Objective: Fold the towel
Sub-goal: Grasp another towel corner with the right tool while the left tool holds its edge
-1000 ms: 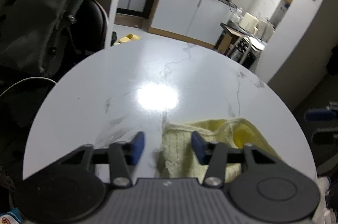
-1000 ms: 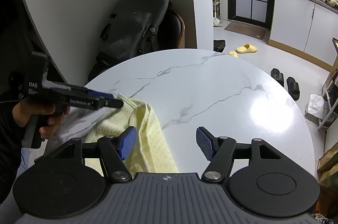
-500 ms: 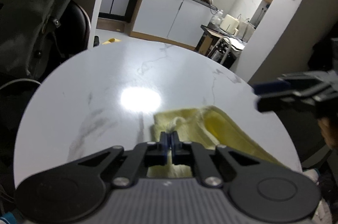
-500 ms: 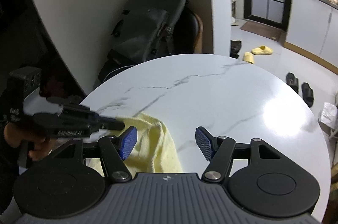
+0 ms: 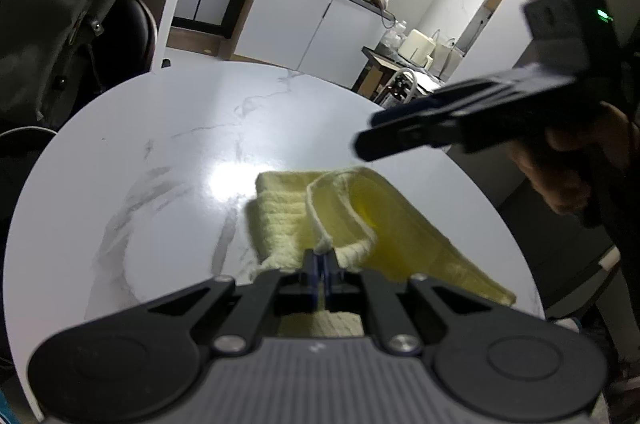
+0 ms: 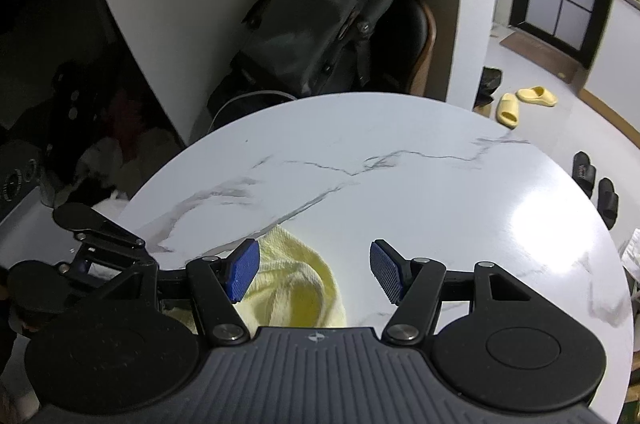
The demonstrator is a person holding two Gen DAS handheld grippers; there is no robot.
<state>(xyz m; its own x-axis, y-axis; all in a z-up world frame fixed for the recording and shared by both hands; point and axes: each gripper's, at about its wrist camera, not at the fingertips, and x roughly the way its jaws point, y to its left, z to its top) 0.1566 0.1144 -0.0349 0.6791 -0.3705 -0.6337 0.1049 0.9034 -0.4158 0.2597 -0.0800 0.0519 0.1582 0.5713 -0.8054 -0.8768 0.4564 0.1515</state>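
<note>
The round marble table (image 5: 168,128) carries the yellow towel (image 5: 360,212), which lies crumpled near its edge. The left gripper (image 5: 320,270) has its fingers pressed together on the towel's nearest hem. The right gripper (image 6: 312,270) hangs above the towel with its blue pads (image 6: 242,270) wide apart, holding nothing.

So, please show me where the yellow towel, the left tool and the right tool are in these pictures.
yellow towel (image 5: 280,212), left wrist view, on its flat ribbed layer.
left tool (image 5: 320,266), left wrist view, between its shut blue tips.
right tool (image 6: 314,270), right wrist view, midway between its open tips.
</note>
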